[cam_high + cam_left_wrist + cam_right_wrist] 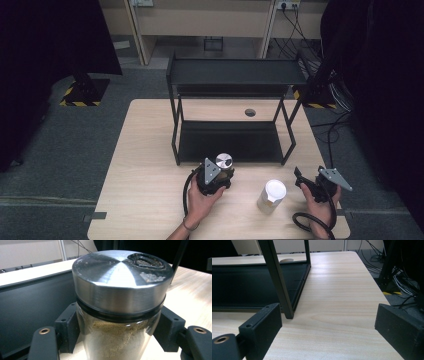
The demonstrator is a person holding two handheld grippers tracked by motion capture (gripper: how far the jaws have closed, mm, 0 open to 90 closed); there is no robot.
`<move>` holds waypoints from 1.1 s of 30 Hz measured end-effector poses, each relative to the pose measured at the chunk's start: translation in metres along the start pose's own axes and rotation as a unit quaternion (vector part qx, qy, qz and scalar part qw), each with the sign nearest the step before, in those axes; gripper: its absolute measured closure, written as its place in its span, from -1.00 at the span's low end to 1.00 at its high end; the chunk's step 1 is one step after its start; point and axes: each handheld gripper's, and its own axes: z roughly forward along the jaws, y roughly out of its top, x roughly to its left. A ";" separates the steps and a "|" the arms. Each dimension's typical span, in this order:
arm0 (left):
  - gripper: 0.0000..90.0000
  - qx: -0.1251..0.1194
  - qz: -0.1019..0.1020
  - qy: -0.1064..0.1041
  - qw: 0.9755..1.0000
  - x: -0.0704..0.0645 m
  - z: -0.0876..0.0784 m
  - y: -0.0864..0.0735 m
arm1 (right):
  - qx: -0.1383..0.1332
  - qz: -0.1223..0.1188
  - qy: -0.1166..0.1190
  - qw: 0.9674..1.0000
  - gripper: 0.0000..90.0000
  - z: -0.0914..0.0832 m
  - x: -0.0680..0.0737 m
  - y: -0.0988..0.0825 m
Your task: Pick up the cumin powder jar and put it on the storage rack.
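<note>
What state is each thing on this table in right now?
Spice jar: upright, metal lid on, filled with tan powder.
Left tool: shut on the spice jar.
Right tool: open, holding nothing.
White cup: upright, lid on, untouched.
Black rack: standing, both shelves bare.

Upright spice jar [120, 302], steel lid

Black two-tier rack [235, 75] on table [150, 165]; white cup [272, 196].
</note>
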 end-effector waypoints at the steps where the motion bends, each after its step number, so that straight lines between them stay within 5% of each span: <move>1: -0.32 -0.002 0.003 0.000 1.000 -0.001 -0.001 0.001 | 0.001 0.000 0.000 1.000 -0.83 0.000 0.000 0.000; 33: -0.32 -0.079 0.000 0.025 0.997 -0.012 -0.045 0.045 | 0.000 -0.004 -0.003 1.000 -0.83 0.000 0.002 0.000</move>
